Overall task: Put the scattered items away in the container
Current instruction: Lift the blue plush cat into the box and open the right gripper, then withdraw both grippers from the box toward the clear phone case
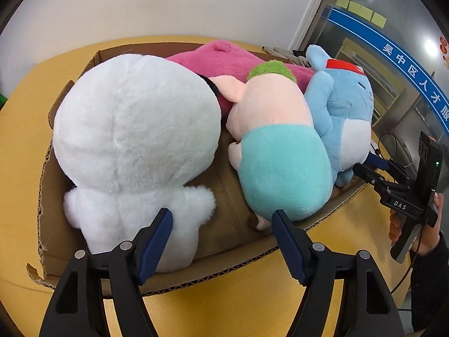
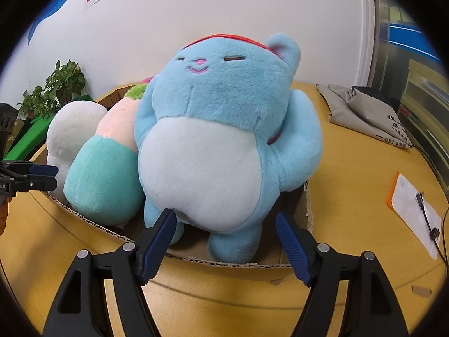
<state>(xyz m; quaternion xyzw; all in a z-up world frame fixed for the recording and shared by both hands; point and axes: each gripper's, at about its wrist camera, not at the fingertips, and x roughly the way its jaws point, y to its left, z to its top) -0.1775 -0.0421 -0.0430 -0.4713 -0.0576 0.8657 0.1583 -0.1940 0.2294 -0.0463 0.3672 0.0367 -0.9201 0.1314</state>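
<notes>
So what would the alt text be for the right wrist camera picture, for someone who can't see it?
A blue plush bear stands upright in a cardboard box on a yellow table, with the open right gripper just in front of its feet. A pink-and-teal plush and a white plush lie beside it.

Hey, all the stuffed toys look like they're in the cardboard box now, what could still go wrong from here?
The blue plush stands upright at the box edge, leaning over the low wall, so it may tip out onto the table.
The right gripper is open close to its feet; pulling back could snag the fur.
The white plush rises well above the rim and might roll out.
</notes>
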